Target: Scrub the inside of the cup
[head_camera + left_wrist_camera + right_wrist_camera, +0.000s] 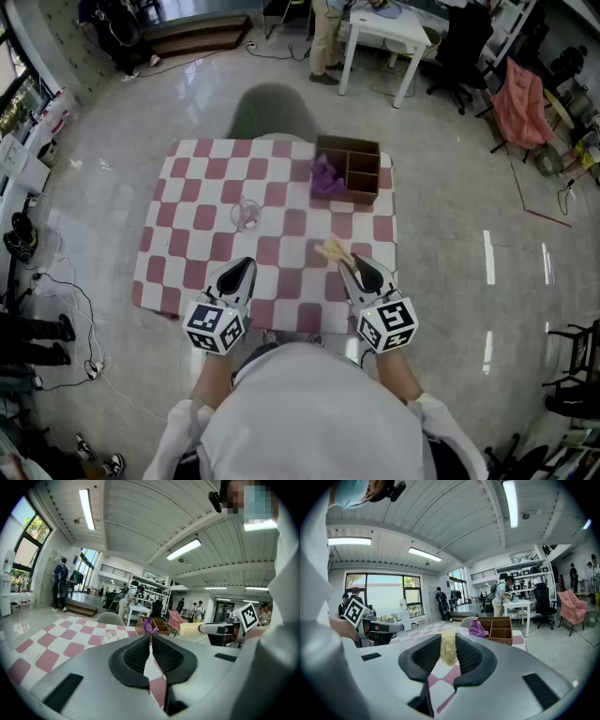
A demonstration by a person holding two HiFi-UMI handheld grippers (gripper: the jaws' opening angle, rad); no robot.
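Nearest the lens, the person's white shirt point(309, 412) fills the lower edge of the head view; ahead of it both grippers reach over the near edge of a table point(202, 187) covered in pink-and-white checks; left gripper point(246, 266), jaws pressed together with nothing between them, only checked cloth showing past the pads; right gripper point(347, 263), jaws clamped on a pale straw-coloured scrubber point(333, 250) whose fibres stick out beyond the tips; clear cup point(247, 215), on the table ahead of the left gripper, apart from both grippers and from the scrubber; wooden box point(349, 142) with compartments, at the far right of the table; purple cloth point(325, 176), bunched in the box's left part; people and furniture stand in the room beyond.
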